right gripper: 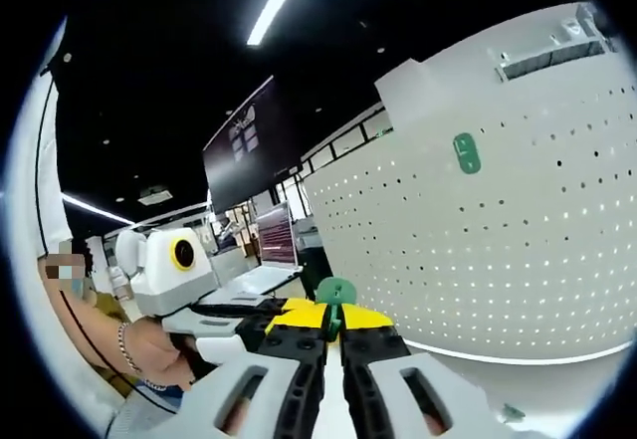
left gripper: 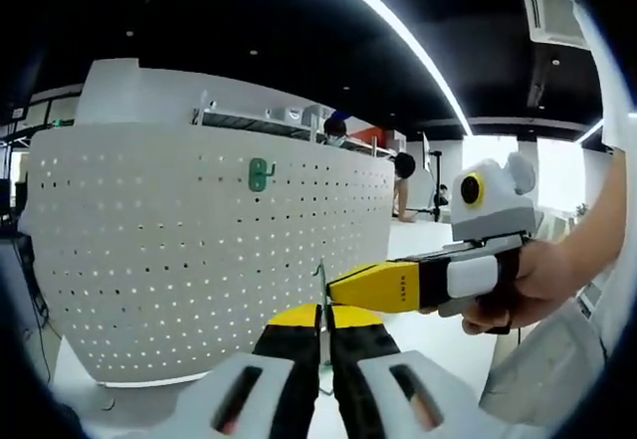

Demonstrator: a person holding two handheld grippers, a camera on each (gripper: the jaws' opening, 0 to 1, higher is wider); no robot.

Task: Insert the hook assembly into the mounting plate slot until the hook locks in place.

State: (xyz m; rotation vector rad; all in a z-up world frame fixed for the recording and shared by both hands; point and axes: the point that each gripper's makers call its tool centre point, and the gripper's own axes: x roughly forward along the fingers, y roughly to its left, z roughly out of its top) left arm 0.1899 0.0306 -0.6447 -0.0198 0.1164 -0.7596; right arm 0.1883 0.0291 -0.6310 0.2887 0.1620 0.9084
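My left gripper (left gripper: 320, 313) is shut on a thin metal hook wire (left gripper: 320, 278) that stands up between its yellow tips. My right gripper (left gripper: 340, 286), held by a hand, comes in from the right with its yellow tip touching or almost touching that wire. In the right gripper view my right gripper (right gripper: 333, 321) is shut on a small green plastic piece (right gripper: 335, 289) with a rounded top. The left gripper (right gripper: 261, 323) reaches in from the left, right beside it. How the wire and the green piece meet is hidden behind the jaws.
A large white perforated panel (left gripper: 199, 260) (right gripper: 518, 250) stands upright ahead, with another green hook piece (left gripper: 260, 173) (right gripper: 466, 152) mounted on it. People (left gripper: 403, 175) stand far behind. A desk with a laptop (right gripper: 254, 280) lies to the left.
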